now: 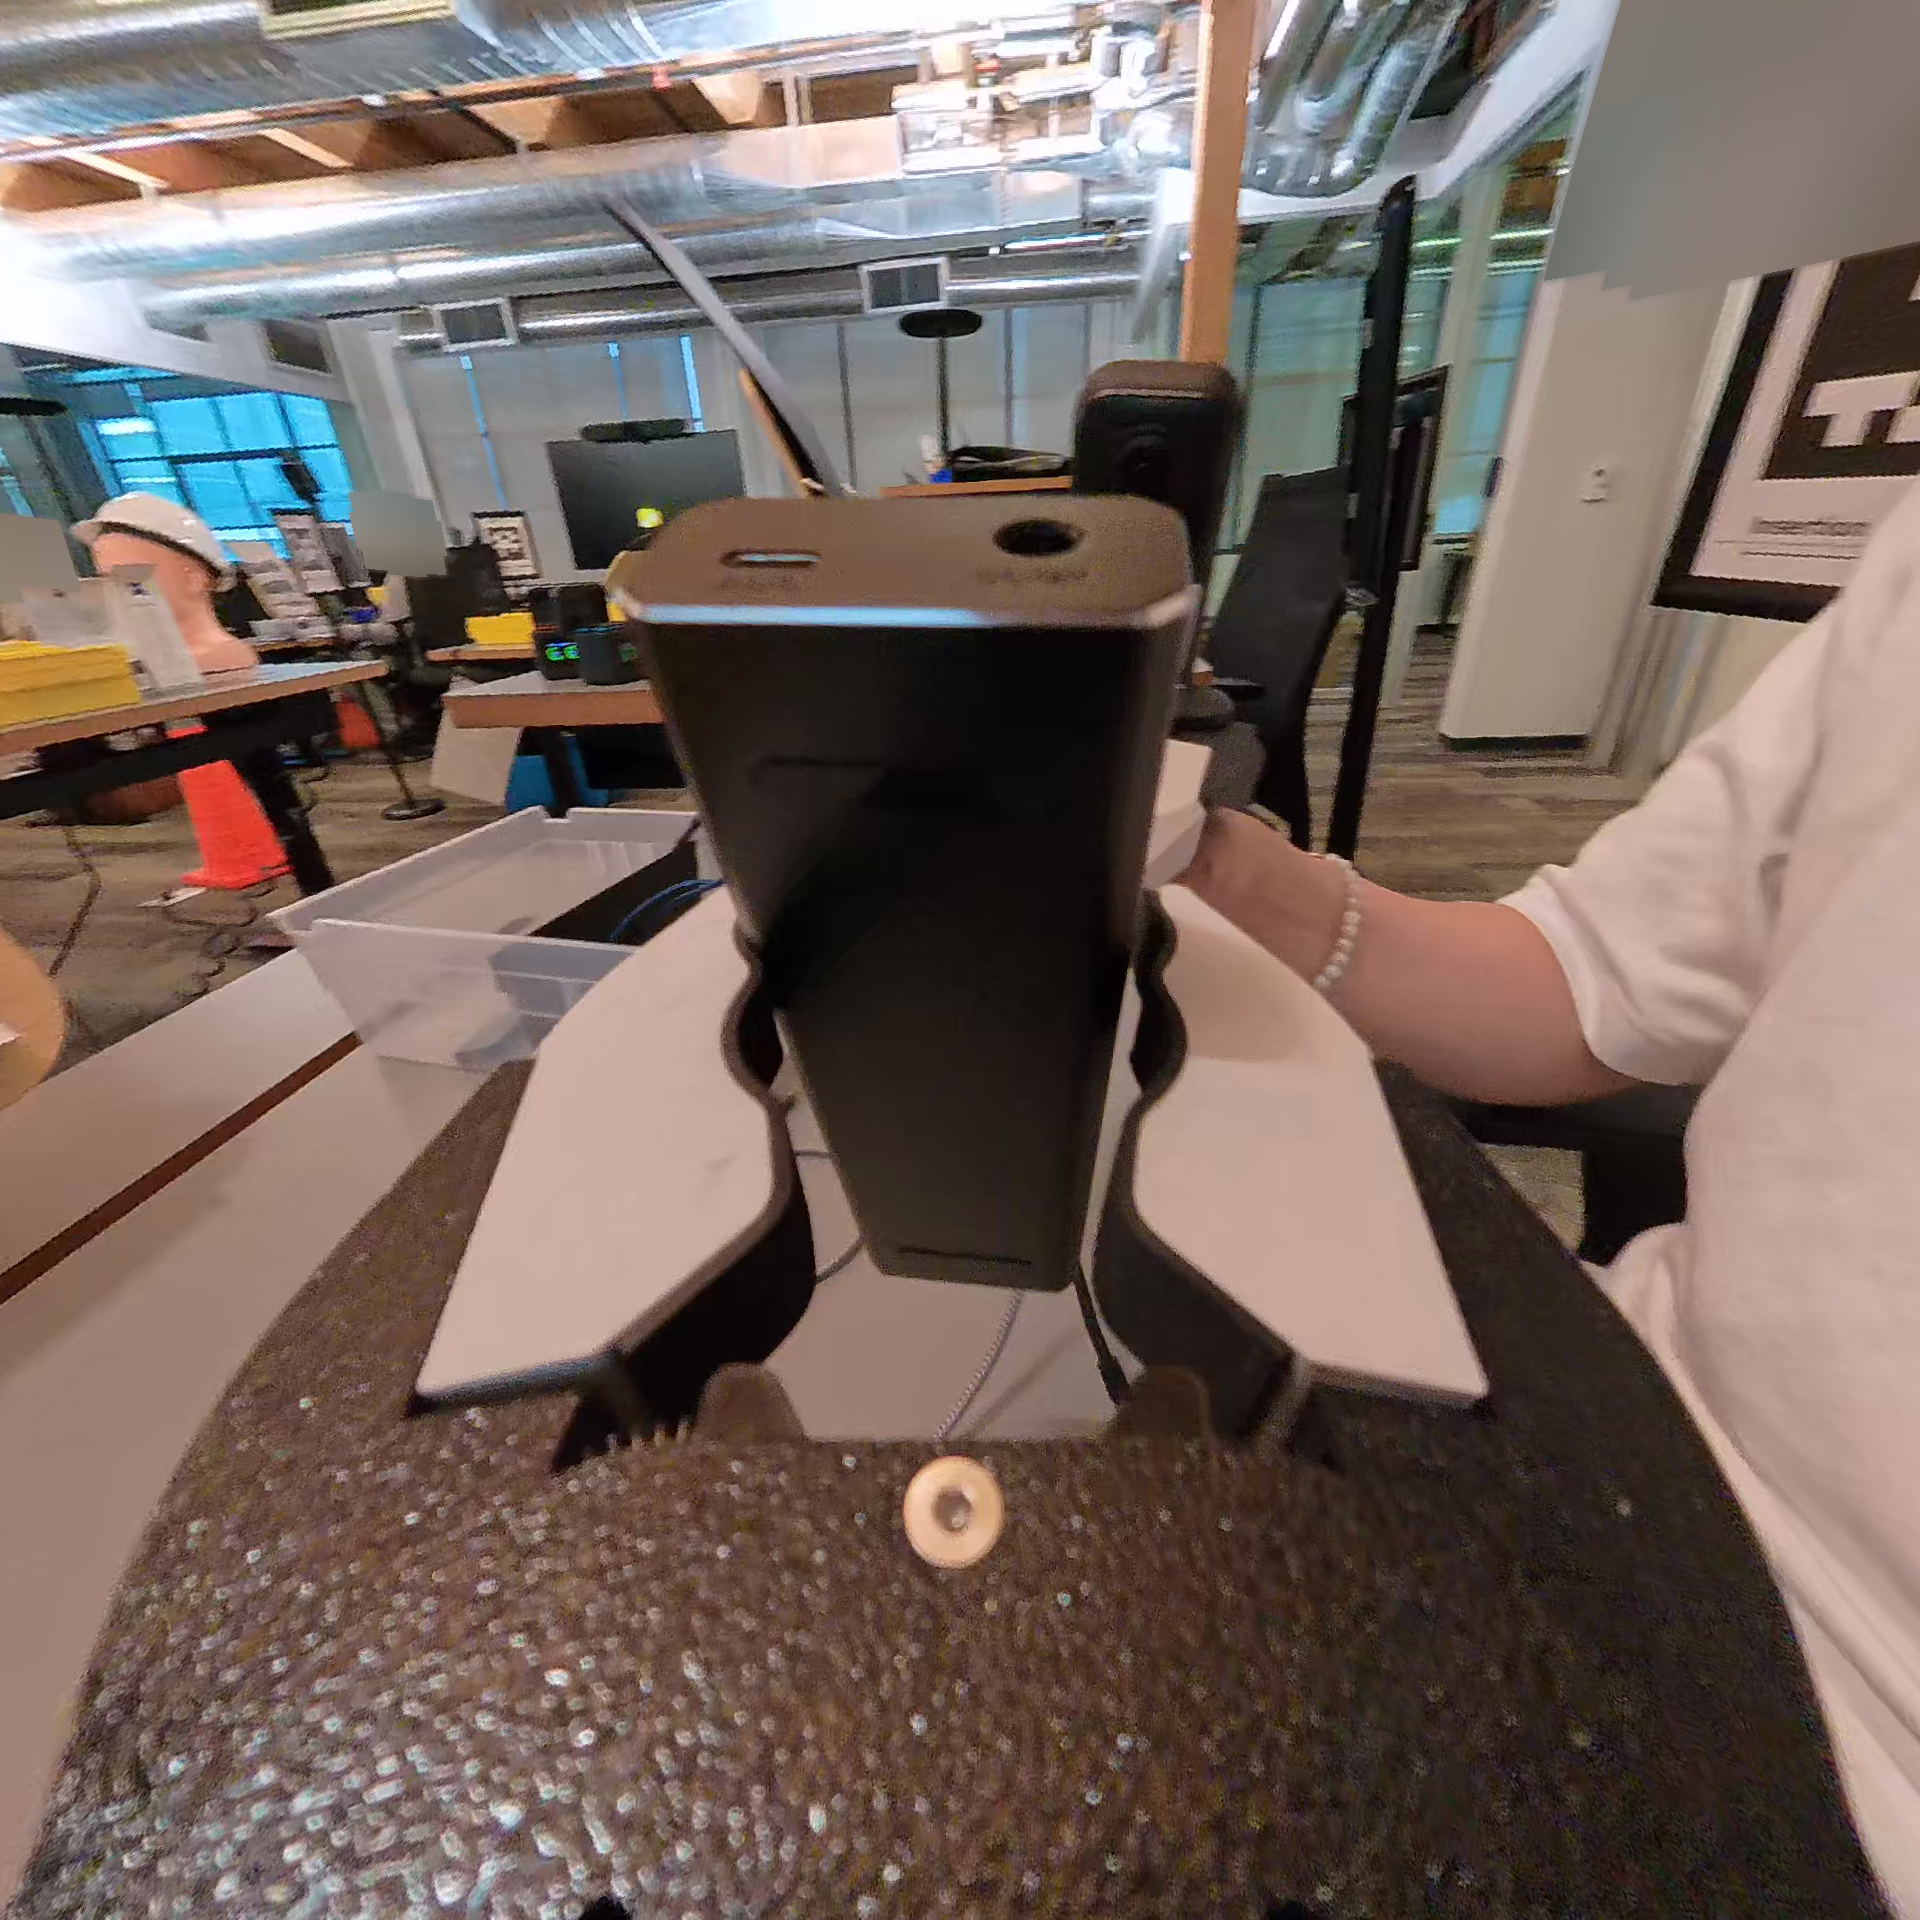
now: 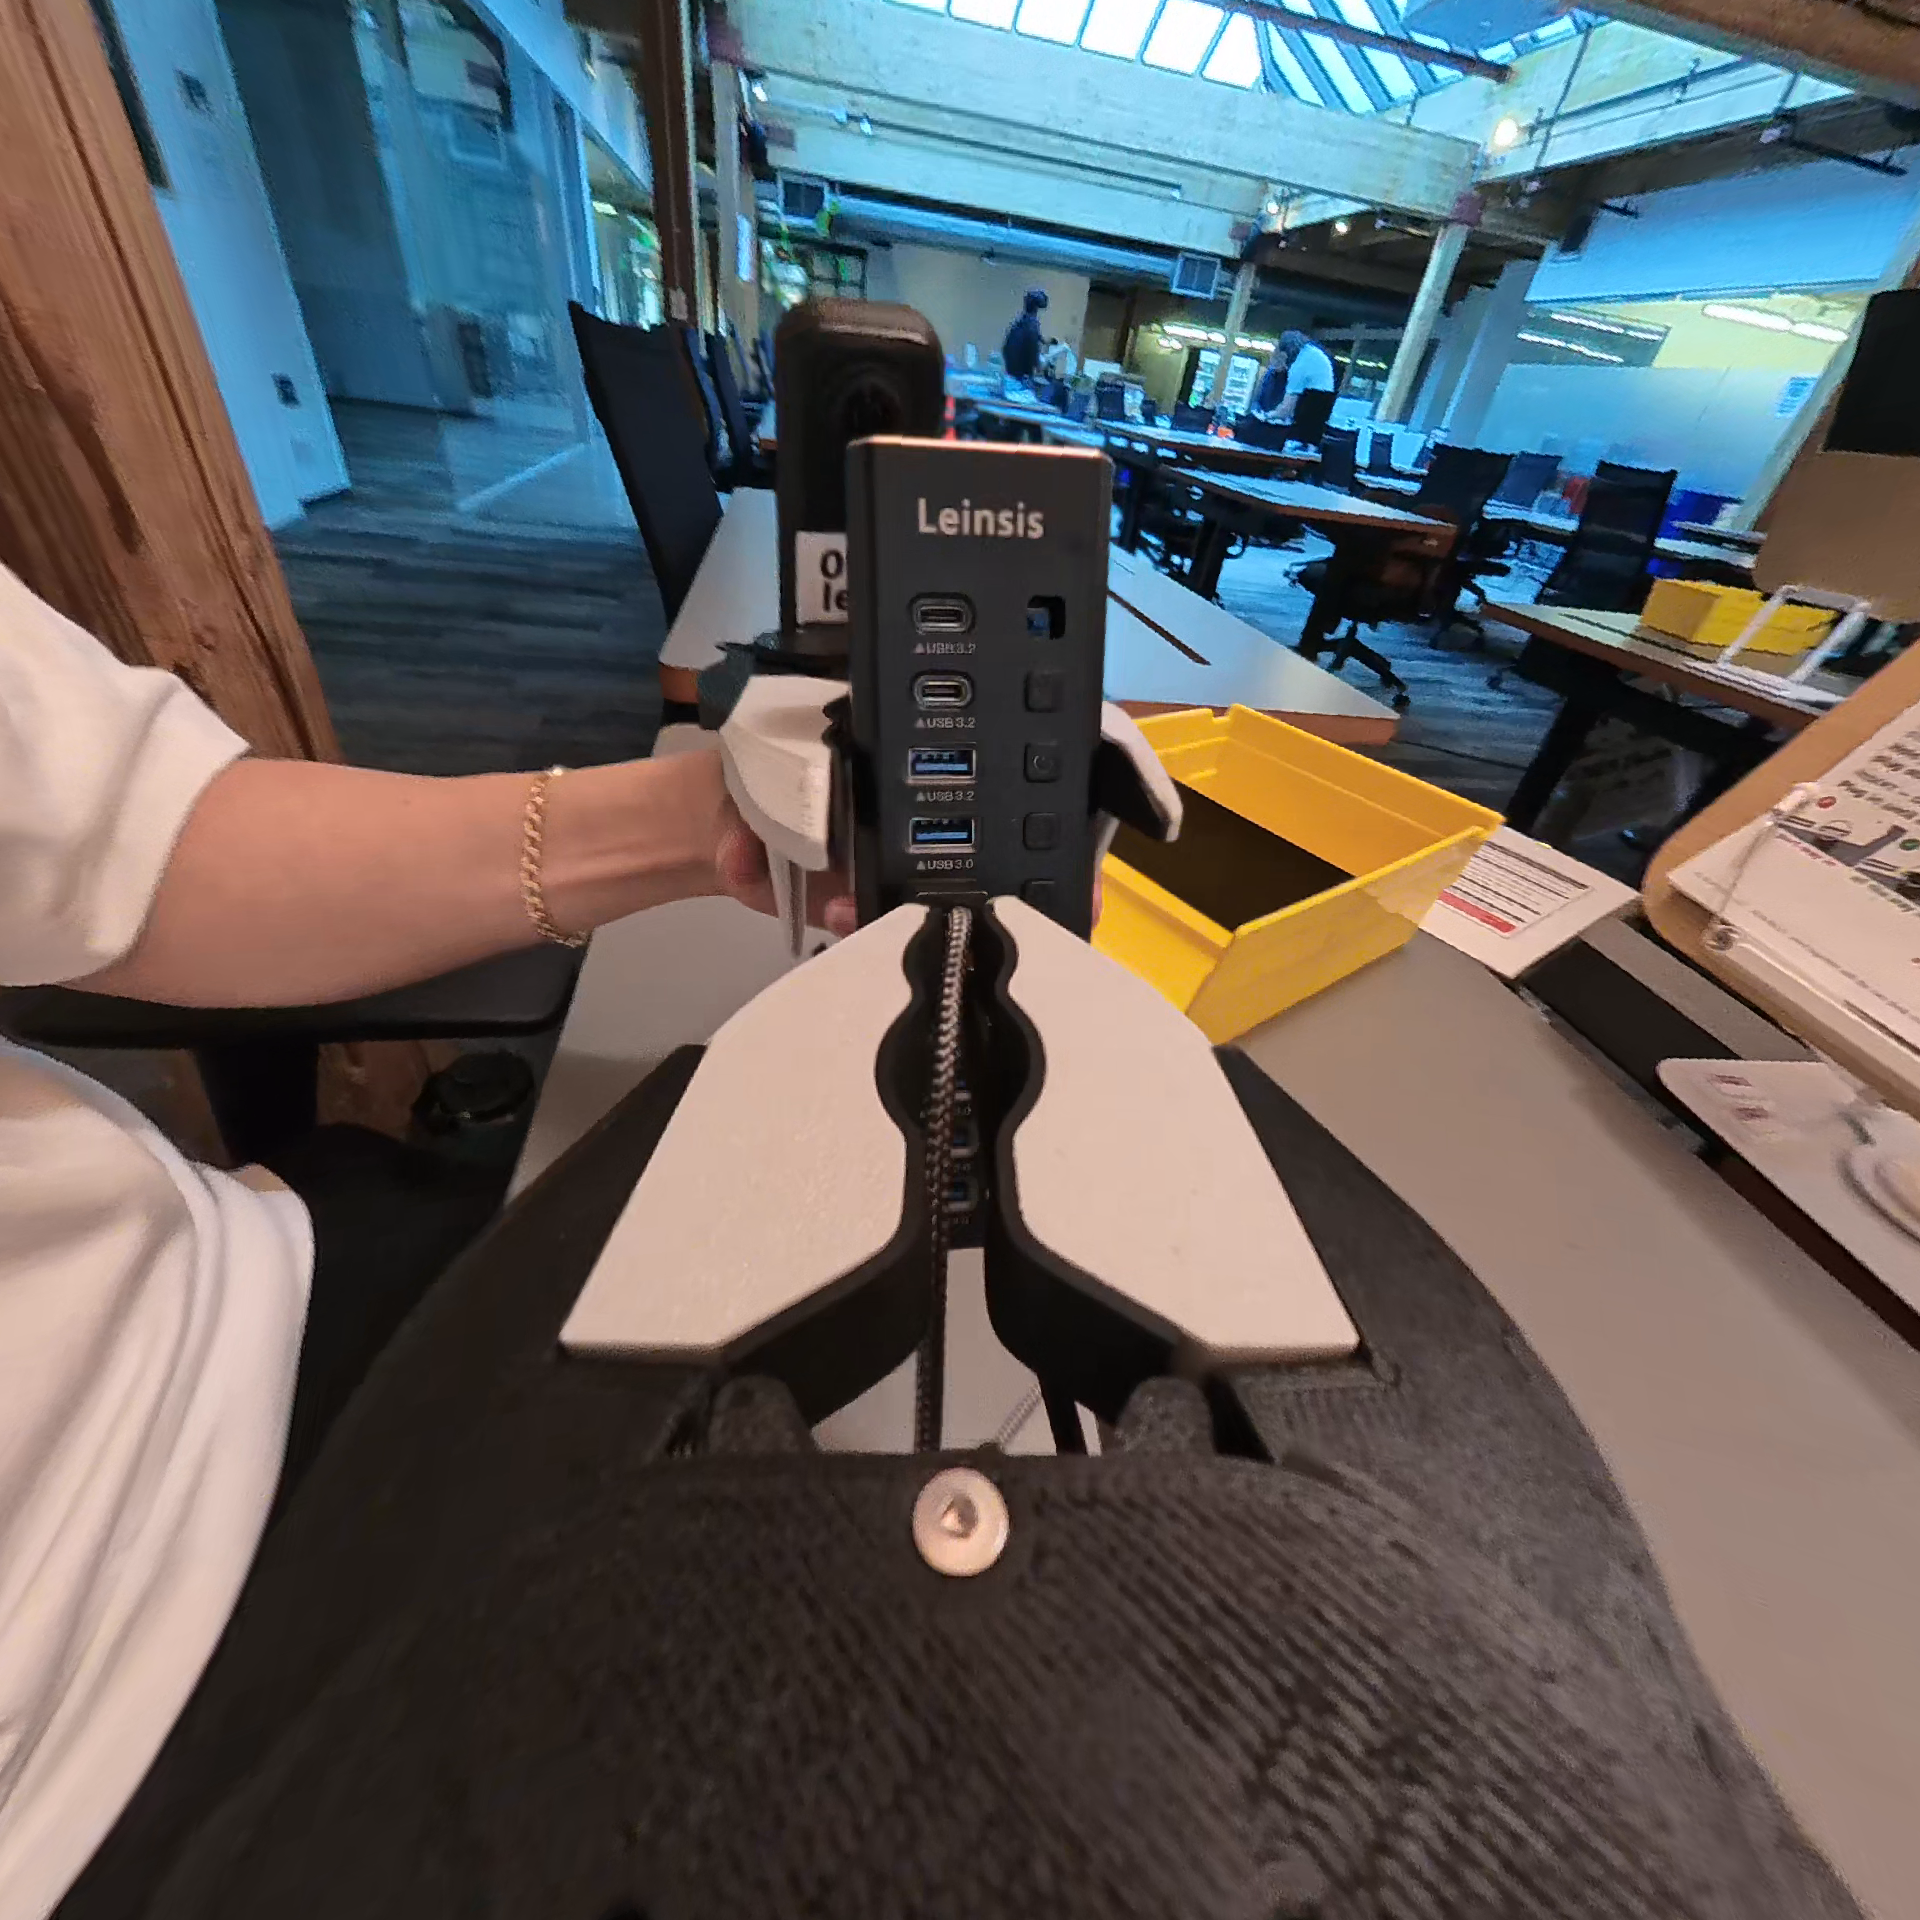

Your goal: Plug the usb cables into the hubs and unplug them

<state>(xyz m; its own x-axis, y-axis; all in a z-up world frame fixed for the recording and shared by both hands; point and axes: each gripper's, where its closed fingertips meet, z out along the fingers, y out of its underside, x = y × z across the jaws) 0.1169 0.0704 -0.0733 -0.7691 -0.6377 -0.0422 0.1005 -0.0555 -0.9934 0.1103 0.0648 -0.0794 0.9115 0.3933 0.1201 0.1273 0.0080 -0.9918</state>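
Note:
A black USB hub (image 2: 977, 623) with a column of ports stands upright, held above the table. My left gripper (image 1: 945, 935) is shut on its sides; in the left wrist view I see the hub's plain back (image 1: 914, 831). The left gripper's white fingers (image 2: 779, 800) also show in the right wrist view, clamping the hub. My right gripper (image 2: 956, 920) is shut on a braided USB cable (image 2: 945, 1039) right at the hub's face, by a lower port. The fingertips hide the plug, so I cannot tell how far it is seated.
A yellow bin (image 2: 1299, 862) sits on the grey table (image 2: 1507, 1195) just right of the hub. A binder with papers (image 2: 1818, 883) lies at the far right. A clear plastic bin (image 1: 468, 935) stands at the table's left. The person's arms (image 2: 416, 862) come in from the sides. Less than 4 cm separates the two grippers' tips.

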